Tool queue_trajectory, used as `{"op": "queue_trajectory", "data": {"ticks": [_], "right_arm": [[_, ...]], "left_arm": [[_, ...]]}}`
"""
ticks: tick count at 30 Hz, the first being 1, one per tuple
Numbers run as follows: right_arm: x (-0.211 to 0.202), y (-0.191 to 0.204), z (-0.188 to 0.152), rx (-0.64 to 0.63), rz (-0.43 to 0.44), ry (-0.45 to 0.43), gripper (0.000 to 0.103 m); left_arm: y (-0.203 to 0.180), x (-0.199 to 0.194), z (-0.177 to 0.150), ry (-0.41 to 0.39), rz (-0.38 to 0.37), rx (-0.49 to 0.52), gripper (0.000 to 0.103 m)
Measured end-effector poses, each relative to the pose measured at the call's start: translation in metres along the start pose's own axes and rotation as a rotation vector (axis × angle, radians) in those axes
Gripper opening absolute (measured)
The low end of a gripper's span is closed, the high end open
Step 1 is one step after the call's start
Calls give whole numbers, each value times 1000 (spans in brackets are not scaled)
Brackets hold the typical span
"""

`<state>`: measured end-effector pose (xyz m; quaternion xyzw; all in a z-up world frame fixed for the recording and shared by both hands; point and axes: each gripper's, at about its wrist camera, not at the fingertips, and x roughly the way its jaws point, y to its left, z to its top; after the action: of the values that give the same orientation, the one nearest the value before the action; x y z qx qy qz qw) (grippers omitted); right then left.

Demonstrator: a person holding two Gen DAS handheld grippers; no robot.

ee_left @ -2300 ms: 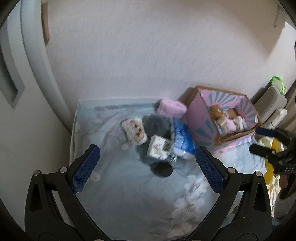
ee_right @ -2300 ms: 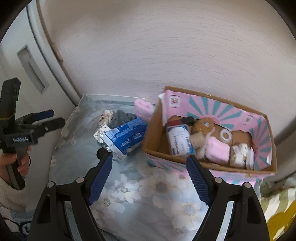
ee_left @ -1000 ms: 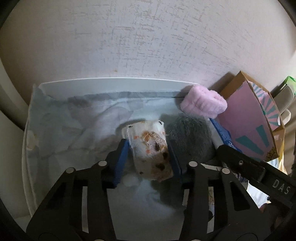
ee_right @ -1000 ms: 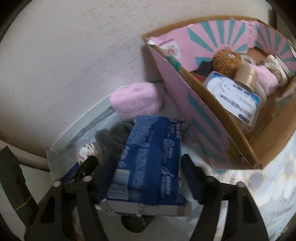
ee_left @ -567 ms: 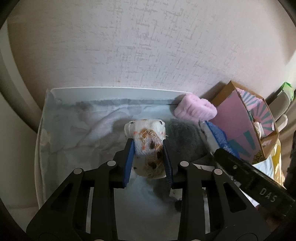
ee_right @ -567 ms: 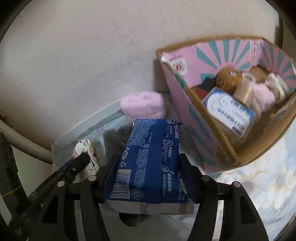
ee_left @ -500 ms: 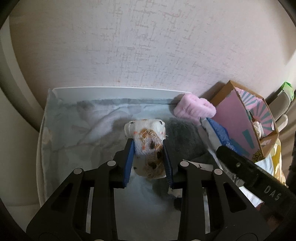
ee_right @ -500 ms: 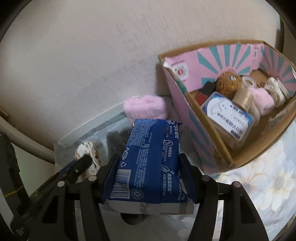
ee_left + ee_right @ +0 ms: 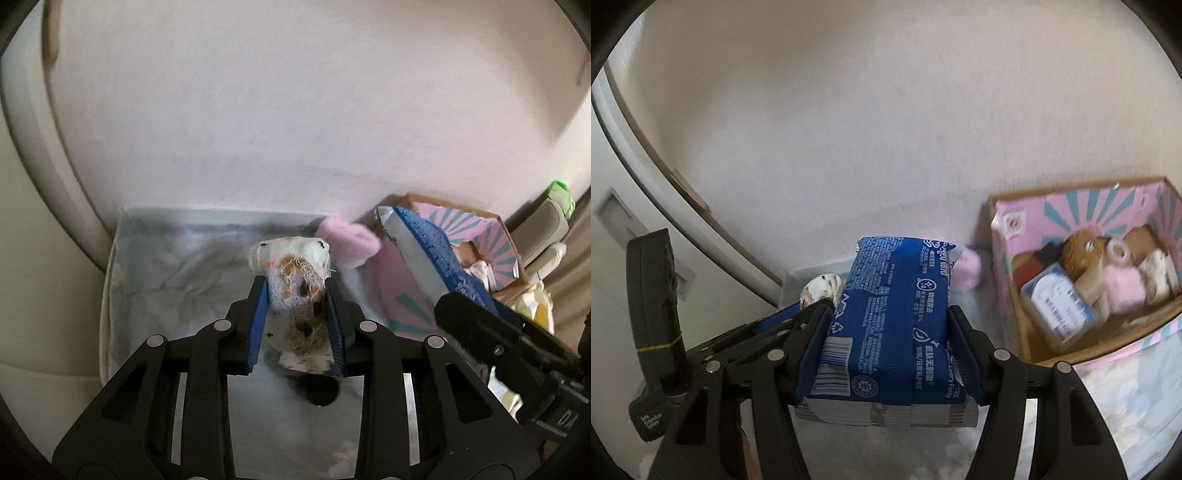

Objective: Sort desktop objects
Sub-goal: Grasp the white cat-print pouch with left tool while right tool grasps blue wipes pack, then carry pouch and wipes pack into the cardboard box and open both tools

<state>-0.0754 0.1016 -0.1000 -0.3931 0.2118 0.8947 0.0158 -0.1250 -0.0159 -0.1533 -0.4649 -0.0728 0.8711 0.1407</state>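
My left gripper [image 9: 295, 321] is shut on a white rolled sock [image 9: 293, 280] with orange and black spots, lifted clear of the pale blue floral cloth [image 9: 177, 266]. A blue pack of wipes [image 9: 892, 321] hangs above the table with my right gripper [image 9: 890, 332] shut on its sides. In the left wrist view the same blue pack [image 9: 424, 254] and the right gripper's black body show at the right. The sock [image 9: 822, 290] and the left gripper's handle appear at the left of the right wrist view. A pink and teal cardboard box [image 9: 1004, 251] with several small items stands to the right.
A pink fluffy roll [image 9: 349, 242] lies by the wall next to the box [image 9: 491, 240]. A small black round object [image 9: 325, 395] sits on the cloth under my left gripper. The wall runs close behind, and a pale door frame [image 9: 676, 206] curves at the left.
Both grippers closed on their objects and rose: the sock and the blue pack have come up off the cloth. The right gripper has rolled, so the box now sits lower right.
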Motion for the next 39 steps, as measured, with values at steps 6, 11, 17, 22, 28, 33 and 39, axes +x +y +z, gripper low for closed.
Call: {"op": "queue_trajectory", "data": {"ticks": [6, 11, 17, 22, 28, 33, 39], "right_arm": [[-44, -43, 18, -46, -44, -80, 59], [-68, -92, 41, -68, -142, -131, 59], [-82, -149, 54, -3, -196, -120, 59], [-83, -183, 57, 44, -220, -110, 59], [-82, -208, 61, 57, -229, -94, 59], [-80, -223, 63, 50, -230, -71, 59], [-70, -239, 63, 54, -225, -33, 59]], "left_arm": [[-40, -27, 16, -37, -34, 54, 27], [-72, -28, 25, -47, -70, 93, 27], [-111, -15, 36, -44, -119, 126, 27], [-139, 2, 43, -32, -146, 146, 27], [-160, 22, 45, -5, -145, 172, 27], [-184, 46, 42, 19, -147, 167, 27], [-199, 69, 37, 59, -127, 168, 27]]}}
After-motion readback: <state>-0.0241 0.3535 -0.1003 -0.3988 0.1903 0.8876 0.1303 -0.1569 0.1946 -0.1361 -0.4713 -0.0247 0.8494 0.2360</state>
